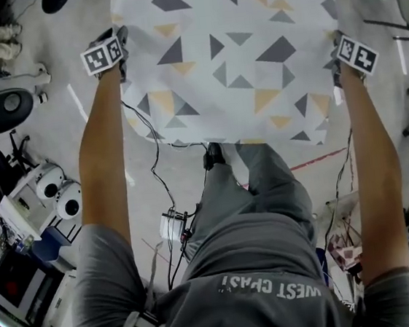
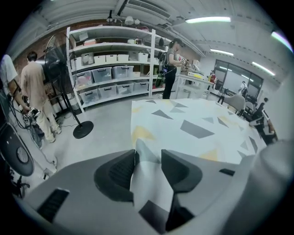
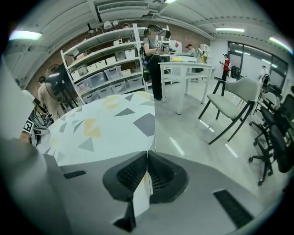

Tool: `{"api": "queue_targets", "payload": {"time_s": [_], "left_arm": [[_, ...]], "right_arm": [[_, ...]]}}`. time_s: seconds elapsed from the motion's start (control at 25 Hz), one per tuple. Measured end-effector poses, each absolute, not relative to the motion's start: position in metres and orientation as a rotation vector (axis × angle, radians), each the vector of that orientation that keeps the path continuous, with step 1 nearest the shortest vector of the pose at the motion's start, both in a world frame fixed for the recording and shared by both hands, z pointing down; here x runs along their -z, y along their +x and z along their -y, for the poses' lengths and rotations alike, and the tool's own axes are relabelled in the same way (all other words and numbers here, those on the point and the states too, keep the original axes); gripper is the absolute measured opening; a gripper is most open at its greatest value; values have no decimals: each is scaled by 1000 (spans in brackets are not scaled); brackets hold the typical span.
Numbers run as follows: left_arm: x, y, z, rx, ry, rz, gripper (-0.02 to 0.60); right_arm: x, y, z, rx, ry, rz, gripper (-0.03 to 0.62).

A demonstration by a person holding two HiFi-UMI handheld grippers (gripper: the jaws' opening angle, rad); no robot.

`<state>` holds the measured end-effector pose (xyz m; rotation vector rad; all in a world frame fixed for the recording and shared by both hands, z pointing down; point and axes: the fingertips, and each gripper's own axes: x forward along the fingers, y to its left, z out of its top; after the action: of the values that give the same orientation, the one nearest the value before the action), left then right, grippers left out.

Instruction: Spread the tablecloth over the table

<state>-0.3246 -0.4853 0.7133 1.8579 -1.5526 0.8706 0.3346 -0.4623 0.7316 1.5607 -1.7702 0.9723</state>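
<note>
The tablecloth (image 1: pixel 229 54), white with grey and yellow triangles, lies spread over the table ahead of me, its near edge hanging down. My left gripper (image 1: pixel 117 53) is at the cloth's near left corner. In the left gripper view its jaws (image 2: pixel 148 158) stand apart, with a fold of the cloth (image 2: pixel 151 183) lying loose between the pads. My right gripper (image 1: pixel 339 59) is at the near right corner. In the right gripper view its jaws (image 3: pixel 147 156) are pressed together on a thin strip of cloth (image 3: pixel 140 197). The spread cloth shows beyond both grippers (image 2: pixel 197 128) (image 3: pixel 105 128).
A standing fan (image 2: pixel 69 92) and shelves with bins (image 2: pixel 110 69) stand past the table's left side, with people nearby. To the right are a chair (image 3: pixel 229 105) and a white table (image 3: pixel 183 69). Equipment (image 1: pixel 39 192) and cables lie on the floor by my legs.
</note>
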Motion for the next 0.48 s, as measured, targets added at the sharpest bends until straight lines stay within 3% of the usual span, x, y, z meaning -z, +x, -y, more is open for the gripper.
{"api": "queue_targets", "payload": {"time_s": [0.16, 0.48], "left_arm": [[-728, -331, 457, -1141, 1876, 1475, 169], [-734, -324, 426, -1099, 1870, 1508, 169]], "right_arm": [[-734, 332, 464, -964, 1546, 1771, 20], [-734, 335, 467, -917, 1507, 1741, 34]]}}
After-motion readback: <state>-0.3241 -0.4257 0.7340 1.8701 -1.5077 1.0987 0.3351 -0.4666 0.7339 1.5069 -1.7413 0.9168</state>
